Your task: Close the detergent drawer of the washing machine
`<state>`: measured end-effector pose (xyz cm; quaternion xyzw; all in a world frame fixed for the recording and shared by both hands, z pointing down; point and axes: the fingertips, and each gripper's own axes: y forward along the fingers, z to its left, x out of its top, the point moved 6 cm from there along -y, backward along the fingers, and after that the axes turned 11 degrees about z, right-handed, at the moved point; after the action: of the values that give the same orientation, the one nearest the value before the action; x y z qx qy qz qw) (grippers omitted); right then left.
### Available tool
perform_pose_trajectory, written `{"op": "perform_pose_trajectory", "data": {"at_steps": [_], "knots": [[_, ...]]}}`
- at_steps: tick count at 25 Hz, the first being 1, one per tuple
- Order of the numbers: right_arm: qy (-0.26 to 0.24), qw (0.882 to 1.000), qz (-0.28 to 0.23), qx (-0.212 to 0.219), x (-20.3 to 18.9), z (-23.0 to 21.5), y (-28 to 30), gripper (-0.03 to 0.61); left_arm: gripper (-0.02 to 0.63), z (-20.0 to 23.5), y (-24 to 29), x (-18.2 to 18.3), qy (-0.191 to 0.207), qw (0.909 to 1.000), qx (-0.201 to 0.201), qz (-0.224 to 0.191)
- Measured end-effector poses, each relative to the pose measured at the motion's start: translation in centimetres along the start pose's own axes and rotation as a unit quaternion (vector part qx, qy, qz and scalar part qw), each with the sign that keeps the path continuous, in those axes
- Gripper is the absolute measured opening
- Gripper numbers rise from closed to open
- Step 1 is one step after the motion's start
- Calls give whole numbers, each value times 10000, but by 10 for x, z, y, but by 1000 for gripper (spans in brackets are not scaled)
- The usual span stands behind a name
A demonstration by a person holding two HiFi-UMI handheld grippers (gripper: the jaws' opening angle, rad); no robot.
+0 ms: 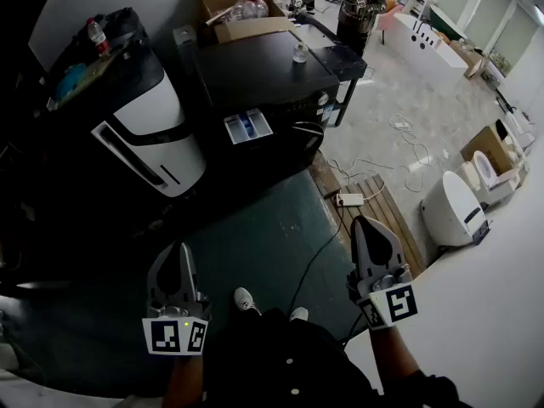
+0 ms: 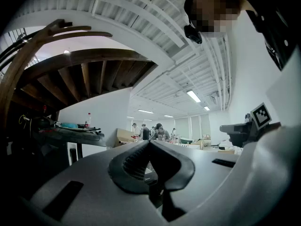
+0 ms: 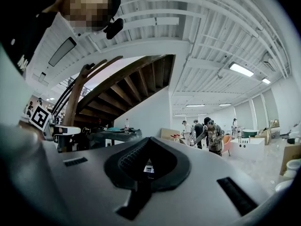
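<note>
No contact yet with the washing machine, black, set at the far edge of the dark floor mat. Pulled out near the top left corner of its front face, the detergent drawer, pale compartments open upward; clearly not yet closed.

Held low and level at the near edge of the mat, one on each side of the person's legs: left gripper and right gripper, both well apart from the drawer. Reads as a ready stance ahead of the approach, judging from the gap to the machine.

Clenched on both sides, tips pressed together, nothing caught between them. Suits the job: no grasp needed, only a push on the drawer front, best done with one blunt, firm end.

Pointed roughly toward the machine, with a small pale shape, possibly the drawer, just visible past the closed tips in the right gripper view.

Worth minding on the way in: a power strip off the mat's right edge, beside a wooden pallet; also a white and black appliance leaning just left of the machine. Probably calls for a straight, square push to avoid jamming the drawer on its rails.
</note>
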<state>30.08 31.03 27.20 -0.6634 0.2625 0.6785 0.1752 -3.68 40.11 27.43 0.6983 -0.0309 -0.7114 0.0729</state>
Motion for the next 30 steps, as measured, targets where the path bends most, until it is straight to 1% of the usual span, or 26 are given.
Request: {"op": "perform_pose_trajectory", "data": {"at_steps": [3,7,11,19,22,23,24,25,27,30], "knots": [[60,10000,-2,52,-1,0,3,29,14,0,2,-1,2,10000,7,0],[-26,10000,3,57,3,4,5,29,14,2,3,-2,0,10000,6,0],[237,9994,-231,83,2,2,5,29,14,4,5,-3,2,10000,7,23],[248,9996,-124,58,3,8,14,29,14,15,10,-4,-31,10000,-20,61],[290,9995,-84,-90,5,13,20,32,14,23,13,-4,-45,10000,-65,54],[271,9995,-100,-128,6,15,23,102,14,26,15,-4,-49,9999,-85,51],[263,9995,-128,-149,8,17,26,231,14,29,16,-4,-52,9999,-103,48],[273,9994,-168,-158,9,20,29,249,14,33,18,-4,-56,9999,-116,49],[315,9991,-205,-170,10,24,36,250,14,40,21,-5,-68,9999,-147,56],[375,9990,-113,-224,7,32,46,249,14,50,27,-5,-60,9997,-246,58]]}}
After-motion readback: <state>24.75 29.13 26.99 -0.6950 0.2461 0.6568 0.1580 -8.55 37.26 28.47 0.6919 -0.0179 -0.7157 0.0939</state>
